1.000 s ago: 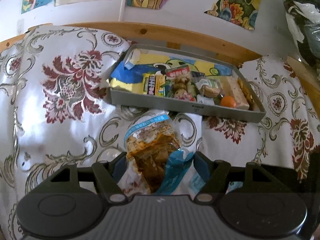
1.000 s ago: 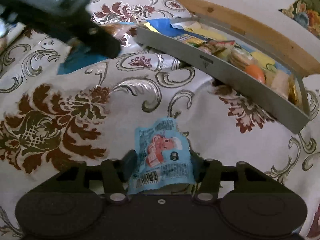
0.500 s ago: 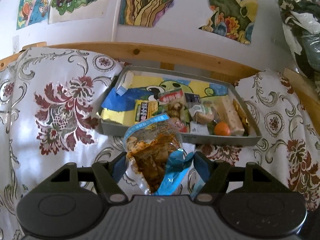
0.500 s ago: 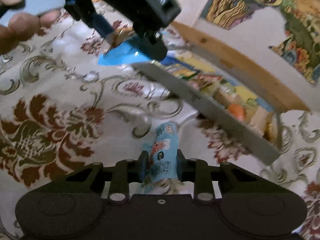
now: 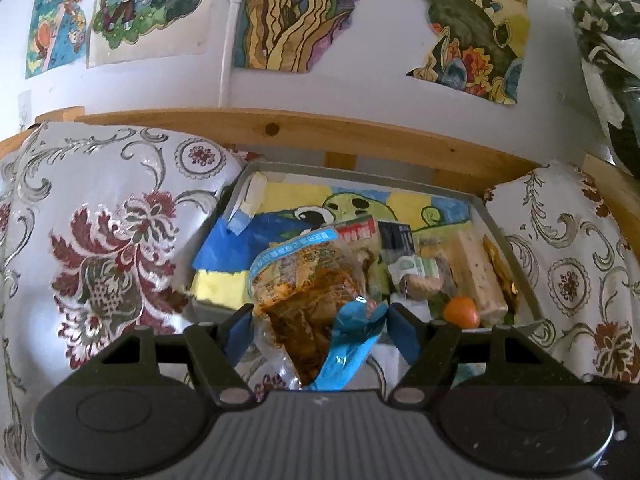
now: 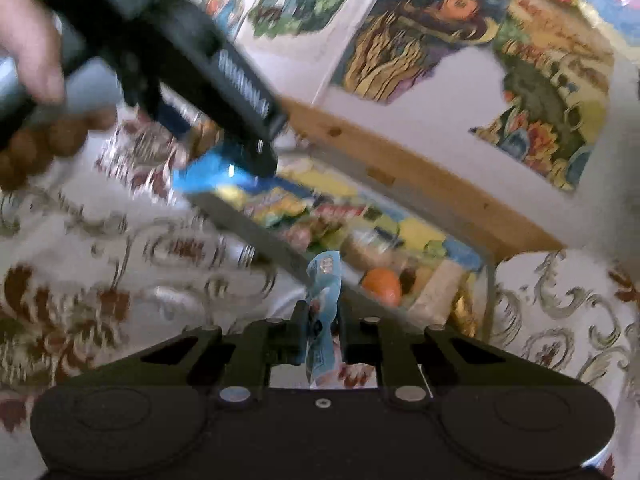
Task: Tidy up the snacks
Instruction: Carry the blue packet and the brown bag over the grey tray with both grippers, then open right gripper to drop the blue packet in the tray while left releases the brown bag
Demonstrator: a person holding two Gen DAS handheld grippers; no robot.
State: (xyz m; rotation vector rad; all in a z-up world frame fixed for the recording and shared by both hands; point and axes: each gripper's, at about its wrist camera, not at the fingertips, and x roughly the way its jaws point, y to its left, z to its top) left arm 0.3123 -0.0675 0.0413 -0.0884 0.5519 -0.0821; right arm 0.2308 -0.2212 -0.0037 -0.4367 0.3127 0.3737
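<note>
My left gripper (image 5: 320, 316) is shut on a clear-and-blue snack bag (image 5: 308, 284) of brown pieces, held in the air just in front of the grey tray (image 5: 516, 248). The tray holds several snacks, among them an orange ball (image 5: 461, 312) and a pale bar (image 5: 476, 276). My right gripper (image 6: 323, 322) is shut on a small light-blue packet (image 6: 322, 308), raised near the tray's (image 6: 256, 236) front wall. The left gripper's body (image 6: 192, 56) and a hand (image 6: 28, 52) cross the upper left of the right wrist view.
A floral-patterned cloth (image 5: 104, 232) covers the surface around the tray. A wooden rail (image 5: 360, 136) runs behind the tray, below a wall with colourful drawings (image 5: 312, 12). A dark plastic bag (image 5: 612, 52) hangs at the far right.
Both grippers have lifted their packets off the cloth and moved toward the tray. The right jaws closed tight on the light-blue packet.
</note>
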